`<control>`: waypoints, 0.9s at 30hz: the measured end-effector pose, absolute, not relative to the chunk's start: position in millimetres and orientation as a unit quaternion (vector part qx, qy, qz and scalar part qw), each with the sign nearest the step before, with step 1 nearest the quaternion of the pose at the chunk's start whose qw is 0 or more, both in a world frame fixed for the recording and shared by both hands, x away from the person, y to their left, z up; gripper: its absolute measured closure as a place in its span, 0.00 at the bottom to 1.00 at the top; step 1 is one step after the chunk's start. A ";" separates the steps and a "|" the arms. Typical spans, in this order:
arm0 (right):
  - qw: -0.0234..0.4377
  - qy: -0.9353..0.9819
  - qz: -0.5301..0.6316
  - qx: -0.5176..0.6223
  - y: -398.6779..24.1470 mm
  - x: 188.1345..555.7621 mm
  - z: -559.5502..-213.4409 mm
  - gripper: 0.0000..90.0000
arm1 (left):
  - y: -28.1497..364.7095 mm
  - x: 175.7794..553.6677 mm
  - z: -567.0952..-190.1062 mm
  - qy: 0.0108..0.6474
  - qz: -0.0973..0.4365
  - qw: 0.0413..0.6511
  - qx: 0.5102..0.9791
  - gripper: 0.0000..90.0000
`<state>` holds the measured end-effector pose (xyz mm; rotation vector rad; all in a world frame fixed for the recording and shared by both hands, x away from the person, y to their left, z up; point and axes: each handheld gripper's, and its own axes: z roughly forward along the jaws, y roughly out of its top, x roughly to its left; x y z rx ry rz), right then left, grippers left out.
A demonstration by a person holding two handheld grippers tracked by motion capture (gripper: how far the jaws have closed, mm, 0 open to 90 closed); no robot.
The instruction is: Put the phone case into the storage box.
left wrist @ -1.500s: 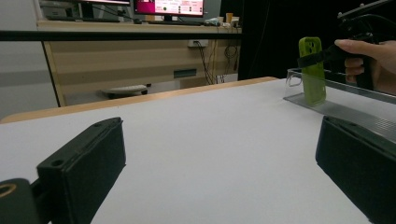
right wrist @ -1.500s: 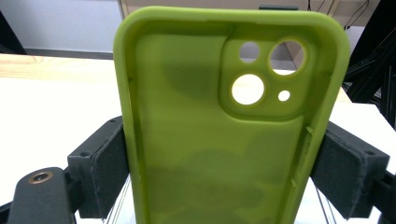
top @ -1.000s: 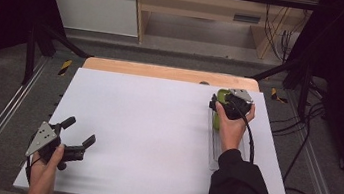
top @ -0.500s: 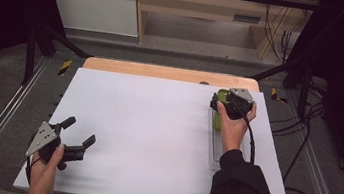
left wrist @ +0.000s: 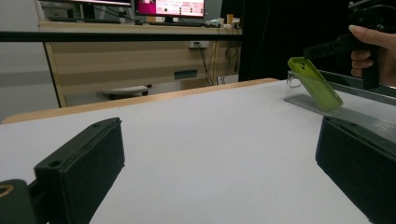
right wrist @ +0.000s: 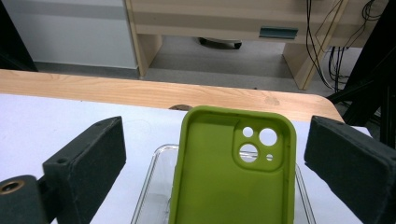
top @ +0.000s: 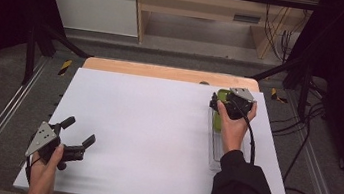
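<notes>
A green phone case (right wrist: 229, 186) leans tilted in a clear plastic tray (right wrist: 149, 186), its inner side and camera cut-out facing the right gripper view. My right gripper (right wrist: 215, 158) has just been opening; the case stands between its jaws and neither pad touches it. In the high view that gripper (top: 216, 108) hovers over the case (top: 217, 122) at the tray's (top: 213, 148) far end, on the right of the white table. My left gripper (top: 80, 131) rests open at the near left with nothing in it. The left gripper view shows its jaws (left wrist: 219, 177) wide apart and the case (left wrist: 315, 84) far off.
The white table top (top: 145, 134) ends in a wooden strip (top: 163, 72) at the far edge. Metal rails (top: 1, 115) run along both sides. Cables (top: 303, 159) lie on the floor at the right. A desk with monitors (left wrist: 168, 9) stands beyond.
</notes>
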<state>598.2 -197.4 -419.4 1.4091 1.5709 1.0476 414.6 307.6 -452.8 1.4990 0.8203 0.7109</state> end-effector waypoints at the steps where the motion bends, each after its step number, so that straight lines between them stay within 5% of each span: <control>1: 0.381 0.616 0.413 0.553 -197.1 597.8 -419.0 0.06 | 307.7 414.6 -452.9 0.354 0.307 0.602 0.647 0.01; 27: 0.374 0.623 0.431 0.535 -197.3 583.1 -400.8 0.05 | 306.2 413.9 -452.5 0.357 0.307 0.601 0.646 0.01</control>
